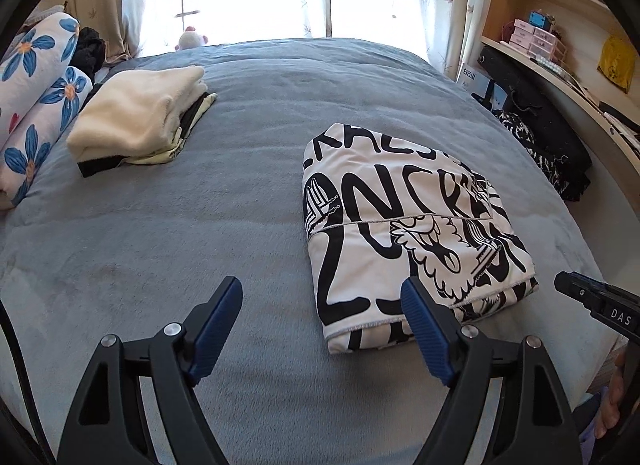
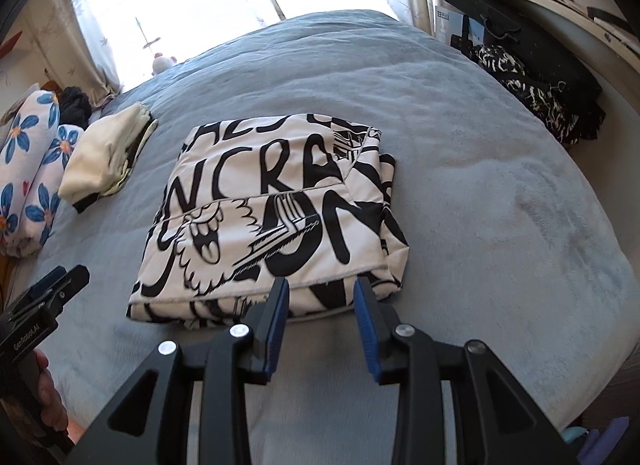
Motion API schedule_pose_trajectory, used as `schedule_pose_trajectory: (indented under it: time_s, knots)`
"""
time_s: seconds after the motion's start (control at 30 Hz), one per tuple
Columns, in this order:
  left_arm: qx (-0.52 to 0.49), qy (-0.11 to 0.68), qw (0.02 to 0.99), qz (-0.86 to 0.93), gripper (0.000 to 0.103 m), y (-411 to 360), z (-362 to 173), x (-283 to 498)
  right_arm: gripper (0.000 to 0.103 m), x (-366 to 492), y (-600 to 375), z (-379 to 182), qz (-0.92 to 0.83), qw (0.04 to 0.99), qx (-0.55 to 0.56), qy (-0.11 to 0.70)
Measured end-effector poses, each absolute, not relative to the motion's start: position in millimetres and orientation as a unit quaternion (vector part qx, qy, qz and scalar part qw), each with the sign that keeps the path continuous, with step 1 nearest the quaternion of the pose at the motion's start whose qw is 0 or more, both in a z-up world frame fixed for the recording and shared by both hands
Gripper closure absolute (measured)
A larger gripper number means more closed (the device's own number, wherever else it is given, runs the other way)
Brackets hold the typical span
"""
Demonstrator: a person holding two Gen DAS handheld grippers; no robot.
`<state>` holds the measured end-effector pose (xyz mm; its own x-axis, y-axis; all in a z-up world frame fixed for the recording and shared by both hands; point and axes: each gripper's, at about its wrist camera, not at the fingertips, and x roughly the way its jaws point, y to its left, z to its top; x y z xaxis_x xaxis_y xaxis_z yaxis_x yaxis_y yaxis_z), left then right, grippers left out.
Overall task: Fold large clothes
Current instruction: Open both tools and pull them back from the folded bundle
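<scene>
While both grippers' fingers stand spread and seemingly empty, the folded printed garment (image 2: 276, 217) lies on the bed (image 2: 500, 225).

My left wrist view looks steeply down past its fingers (image 1: 224, 317) at the bed (image 1: 248, 113), my right does likewise, close above the folded printed garment (image 2: 276, 209), which both views share.

Floral bedding (image 1: 36, 97), plush toy (image 1: 191, 40), shelves (image 1: 560, 5)
</scene>
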<state>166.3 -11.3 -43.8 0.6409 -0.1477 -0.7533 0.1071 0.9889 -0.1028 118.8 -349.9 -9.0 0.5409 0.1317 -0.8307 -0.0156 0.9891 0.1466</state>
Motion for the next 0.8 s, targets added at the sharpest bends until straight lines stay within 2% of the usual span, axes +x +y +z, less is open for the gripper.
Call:
schedule_pose_trajectory:
  time_s: [0.07, 0.23, 0.33, 0.37, 0.5, 0.63, 0.7, 0.8]
  knots:
    - [-0.025, 0.416, 0.906, -0.072, 0.023, -10.7, -41.8, 160.4, 0.058, 112.5, -348.1, -4.8, 0.040, 0.878, 0.054, 0.473]
    - [-0.026, 0.420, 0.903, -0.082, 0.022, -11.6, -39.0, 149.2, 0.055, 103.1, -345.1, -0.3, 0.044, 0.878, 0.048, 0.475]
    - [-0.015, 0.422, 0.902, -0.087, 0.022, -16.1, -37.0, 143.1, 0.040, 99.7, -345.3, 1.4, 0.044, 0.878, 0.047, 0.475]
    - [-0.013, 0.422, 0.903, -0.087, 0.022, -17.2, -36.7, 142.0, 0.038, 99.0, -345.7, 1.8, 0.045, 0.878, 0.047, 0.475]
    - [-0.014, 0.423, 0.902, -0.088, 0.022, -18.7, -33.4, 140.3, 0.037, 97.8, -348.4, 2.1, 0.048, 0.875, 0.049, 0.480]
    - [-0.011, 0.428, 0.899, -0.093, 0.022, -20.9, -30.7, 142.4, 0.032, 101.3, -355.8, 0.0, 0.052, 0.868, 0.064, 0.489]
    - [-0.014, 0.437, 0.894, -0.100, 0.016, -22.9, -32.1, 145.6, 0.032, 103.5, -361.1, -1.5, 0.054, 0.865, 0.074, 0.493]
    - [-0.033, 0.455, 0.883, -0.111, 0.014, -22.1, -36.2, 150.3, 0.031, 106.9, -368.8, -4.5, 0.061, 0.859, 0.093, 0.500]
